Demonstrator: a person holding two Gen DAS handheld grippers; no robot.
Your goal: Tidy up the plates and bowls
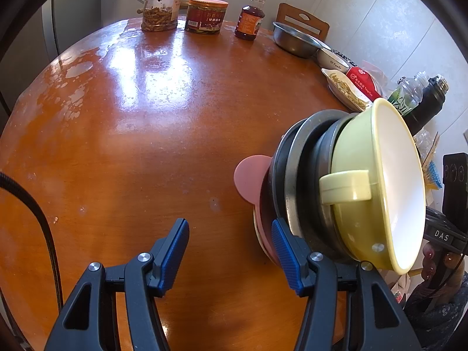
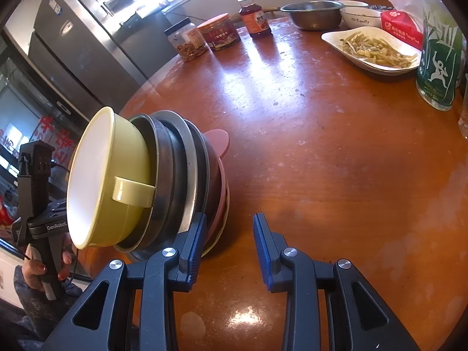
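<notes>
- The left tongs (image 1: 231, 248) sit at 6 o'clock in the left wrist view. They are released, with only bare tabletop (image 1: 146, 146) between the blue pads.
- The right pad (image 1: 285, 251) stands just beside the stack of bowls and plates (image 1: 307, 175); I cannot tell if it touches.
- The right tongs (image 2: 228, 239) are released too, with nothing between them. Their left pad (image 2: 196, 242) hides the low edge of the stack.
- The stack stands near the tabletop's edge. The green bowl (image 1: 356, 204) with a handle is on top, then dark metal bowls. A pink plate (image 1: 248, 175) peeks out at the bottom, mostly hidden.
- A hand (image 2: 44, 266) holding the other tool is cut off at 8 o'clock in the right wrist view.
- The middle of the tabletop is wide open and shiny.
- Far off, at 12 to 2 o'clock, are two jars (image 1: 161, 8), a sauce bottle (image 1: 250, 17), a steel bowl (image 1: 295, 39), a white bowl (image 2: 361, 19) and a dish of food (image 2: 377, 49). A green bottle (image 2: 438, 58) is cut off at the right.
</notes>
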